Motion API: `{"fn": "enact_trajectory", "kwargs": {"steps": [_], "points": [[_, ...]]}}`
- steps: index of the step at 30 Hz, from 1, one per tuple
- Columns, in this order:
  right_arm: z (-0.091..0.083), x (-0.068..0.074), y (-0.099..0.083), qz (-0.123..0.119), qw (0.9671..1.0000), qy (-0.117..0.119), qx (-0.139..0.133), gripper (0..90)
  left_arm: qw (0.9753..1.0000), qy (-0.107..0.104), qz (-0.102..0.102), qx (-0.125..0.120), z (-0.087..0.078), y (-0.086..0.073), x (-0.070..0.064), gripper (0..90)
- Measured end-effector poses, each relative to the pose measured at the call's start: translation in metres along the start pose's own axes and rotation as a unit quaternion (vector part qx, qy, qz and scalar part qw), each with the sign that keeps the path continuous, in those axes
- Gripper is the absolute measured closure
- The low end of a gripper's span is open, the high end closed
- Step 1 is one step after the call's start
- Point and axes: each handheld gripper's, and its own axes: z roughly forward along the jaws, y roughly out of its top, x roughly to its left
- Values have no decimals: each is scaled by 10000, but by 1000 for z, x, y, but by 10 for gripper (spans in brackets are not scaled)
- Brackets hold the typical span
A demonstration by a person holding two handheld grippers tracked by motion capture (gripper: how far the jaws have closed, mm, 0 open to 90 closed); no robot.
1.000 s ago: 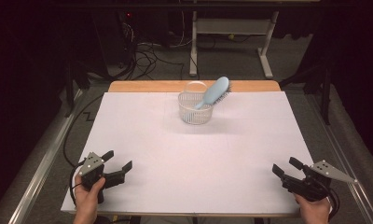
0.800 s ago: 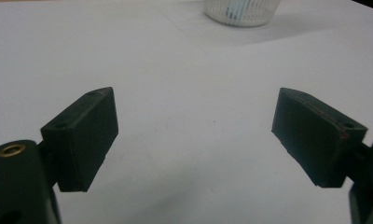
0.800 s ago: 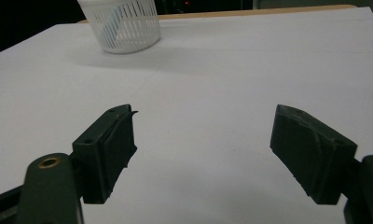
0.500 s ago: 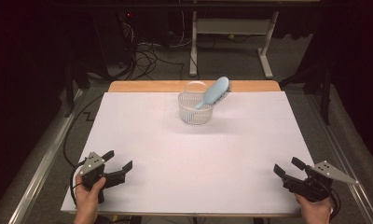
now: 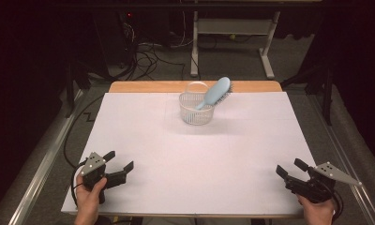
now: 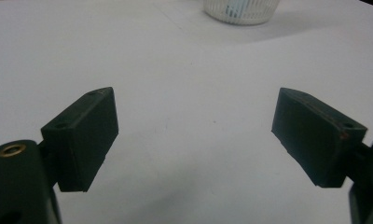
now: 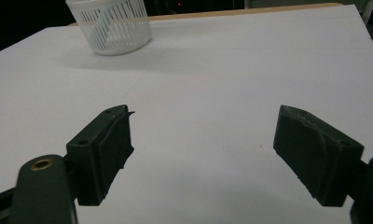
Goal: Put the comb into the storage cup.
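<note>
White paper covered the table [image 5: 199,159] in the high view, where a pale blue brush [image 5: 215,93] stood handle-down in a white slatted basket [image 5: 196,109] near the far edge. The brush's long axis leaned up and to the right, with its head clear of the rim and bristles facing right. No brand, label or writing could be read anywhere. The left gripper [image 5: 120,163] sat at the near left corner, gripped in a hand [image 5: 89,197] and aimed right and slightly forward, jaws spread wide and empty. The right gripper [image 5: 290,168] sat at the near right corner in the other hand [image 5: 317,212], aimed left and slightly forward, also wide and empty. Both were well apart from the basket.

From the left gripper view, the black jaws stood wide over bare paper, the basket [image 6: 241,10] far ahead at the top edge.

From the right gripper view, the jaws gaped equally wide, the basket [image 7: 111,27] at upper left with the brush's blue handle [image 7: 103,25] visible through its slats.
</note>
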Motion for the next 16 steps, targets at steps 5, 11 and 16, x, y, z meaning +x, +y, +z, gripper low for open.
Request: {"fn": "enact_trajectory", "kwargs": {"steps": [5,11,16], "points": [[-1,0,0,-14,10000,1,-4,200,10000,-1,5,14,1,1,-1,155],[-1,-1,-1,5,10000,11,-6,200,10000,-8,13,13,2,0,0,155],[-2,0,-1,8,10000,0,-2,200,10000,-10,21,10,1,1,0,155]]}}
